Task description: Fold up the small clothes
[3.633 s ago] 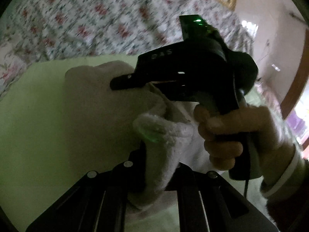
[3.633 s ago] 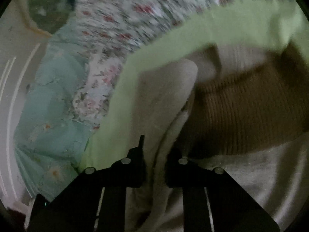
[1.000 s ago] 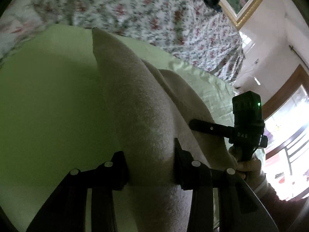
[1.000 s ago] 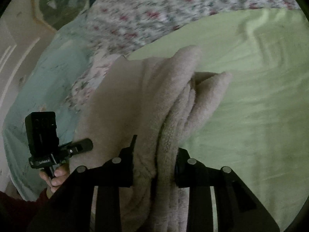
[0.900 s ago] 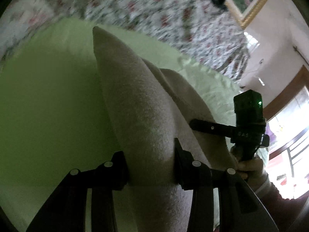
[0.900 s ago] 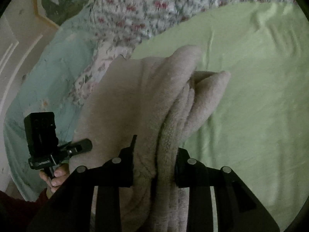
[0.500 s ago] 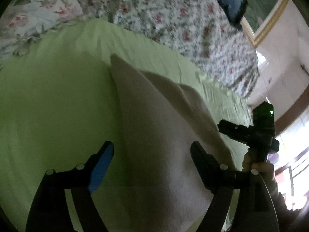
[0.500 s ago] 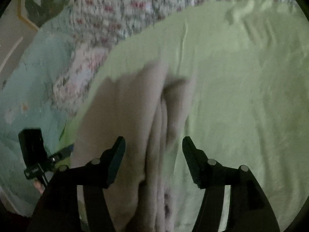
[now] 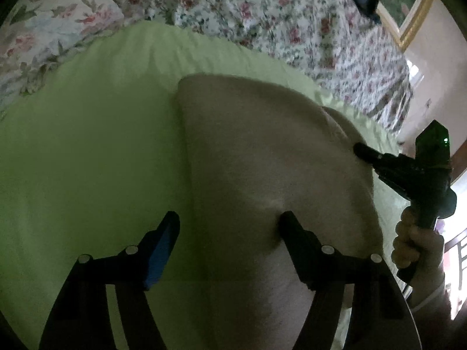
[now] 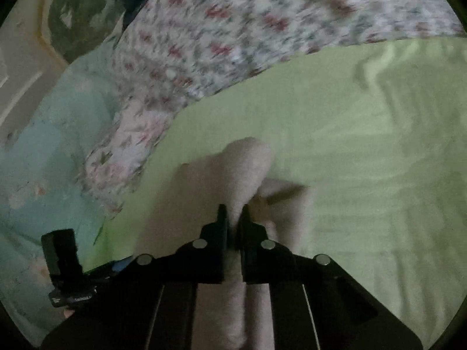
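Observation:
A beige fleece garment (image 9: 262,160) lies folded on the light green sheet (image 9: 87,145). My left gripper (image 9: 229,224) is open just above the garment's near edge, its right finger touching the cloth and its blue-padded left finger over the sheet. My right gripper (image 10: 233,218) has its jaws shut on a fold of the same garment (image 10: 245,163). In the left wrist view the right gripper (image 9: 362,148) reaches the garment's right edge. In the right wrist view the left gripper's body (image 10: 62,265) shows at lower left.
A floral quilt (image 9: 262,8) lies beyond the green sheet, with a floral pillow (image 9: 52,26) at the left. A teal cover (image 10: 43,151) lies left of the sheet in the right wrist view. A gold-framed picture (image 9: 408,14) hangs on the far wall.
Both grippers let go of the garment and it dropped flat on the sheet. The left gripper stays open. The right gripper has since shut again on a fold at the garment's edge.

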Demonstrator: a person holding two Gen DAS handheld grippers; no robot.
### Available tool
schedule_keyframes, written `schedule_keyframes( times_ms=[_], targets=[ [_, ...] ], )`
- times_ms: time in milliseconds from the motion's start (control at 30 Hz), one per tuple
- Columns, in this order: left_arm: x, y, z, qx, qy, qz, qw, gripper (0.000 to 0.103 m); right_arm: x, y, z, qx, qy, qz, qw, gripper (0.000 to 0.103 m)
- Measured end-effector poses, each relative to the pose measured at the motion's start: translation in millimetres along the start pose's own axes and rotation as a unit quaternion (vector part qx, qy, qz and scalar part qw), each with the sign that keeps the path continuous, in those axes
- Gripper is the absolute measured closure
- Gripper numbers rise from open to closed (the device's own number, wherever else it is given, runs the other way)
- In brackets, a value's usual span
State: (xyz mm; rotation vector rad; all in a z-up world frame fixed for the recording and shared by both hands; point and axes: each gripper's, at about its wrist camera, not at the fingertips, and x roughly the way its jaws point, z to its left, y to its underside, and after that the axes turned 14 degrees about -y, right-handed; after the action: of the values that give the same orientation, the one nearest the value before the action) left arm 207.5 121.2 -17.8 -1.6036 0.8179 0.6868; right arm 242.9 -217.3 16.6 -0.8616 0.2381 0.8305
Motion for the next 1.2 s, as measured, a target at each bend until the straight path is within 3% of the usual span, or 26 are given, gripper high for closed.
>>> schedule_keyframes(
  times_ms=[167, 267, 367, 433, 600, 667, 733, 833, 867, 900, 933, 967, 1000, 1067, 1200],
  targets=[
    [13.5, 4.8, 3.9, -0.014, 0.018, 0.017, 0.9996, 0.029, 26.2, 18.7, -37.7, 0.028, 0.048, 0.043, 0.998, 0.095],
    [8.7, 4.0, 0.8, -0.008, 0.008, 0.02, 0.9997, 0.029, 34.6, 15.9, -40.3, 0.031, 0.057, 0.048, 0.997, 0.094],
    [-8.5, 4.8, -5.2, 0.005, -0.017, 0.003, 0.9998, 0.033, 23.8, 13.8, -32.3, 0.036, 0.071, 0.045, 0.996, 0.083],
    [-29.2, 8.6, -7.8, 0.009, -0.02, -0.022, 0.9995, 0.033, 8.5, 15.1, -27.3, 0.039, 0.073, 0.034, 0.996, 0.081],
    [-74.2, 22.5, -24.0, 0.025, 0.072, -0.072, 0.9945, 0.036, -28.5, 28.1, 16.4, 0.019, 0.034, 0.007, 0.999, 0.081],
    [-82.3, 31.6, -32.1, 0.033, 0.129, -0.074, 0.9883, 0.036, -31.1, 45.2, 38.2, 0.009, -0.001, 0.013, 1.0, 0.081],
    [-78.6, 42.4, -39.4, 0.045, 0.155, -0.065, 0.9848, 0.036, -25.9, 66.3, 52.1, 0.009, -0.026, 0.024, 0.999, 0.08],
    [-49.9, 57.1, -45.1, 0.06, 0.124, -0.017, 0.9904, 0.047, -10.4, 92.5, 51.8, 0.013, -0.026, 0.058, 0.998, 0.08],
    [-36.5, 63.5, -42.1, 0.061, 0.108, 0.004, 0.9923, 0.056, -3.3, 101.1, 47.6, 0.007, 0.013, 0.07, 0.997, 0.08],
    [-30.9, 67.3, -39.5, 0.061, 0.103, 0.012, 0.9927, 0.072, 0.8, 109.5, 37.5, -0.001, 0.067, 0.079, 0.995, 0.081],
    [-24.1, 72.8, -34.4, 0.057, 0.102, 0.023, 0.9929, 0.077, 0.9, 115.2, 27.2, -0.001, 0.089, 0.077, 0.993, 0.085],
    [-20.7, 76.3, -29.3, 0.049, 0.109, 0.031, 0.9924, 0.08, -1.6, 119.3, 17.0, 0.008, 0.085, 0.071, 0.994, 0.096],
    [-20.2, 79.7, -24.4, 0.04, 0.118, 0.036, 0.9915, 0.08, -6.6, 122.6, 4.9, 0.024, 0.076, 0.062, 0.995, 0.103],
    [-24.0, 85.9, -20.0, 0.034, 0.122, 0.035, 0.9913, 0.08, -16.8, 123.3, -5.9, 0.044, 0.057, 0.051, 0.996, 0.103],
    [-30.8, 93.9, -24.5, 0.04, 0.101, 0.031, 0.9936, 0.08, -24.3, 125.4, 9.6, 0.025, 0.071, 0.058, 0.996, 0.102]
  ],
)
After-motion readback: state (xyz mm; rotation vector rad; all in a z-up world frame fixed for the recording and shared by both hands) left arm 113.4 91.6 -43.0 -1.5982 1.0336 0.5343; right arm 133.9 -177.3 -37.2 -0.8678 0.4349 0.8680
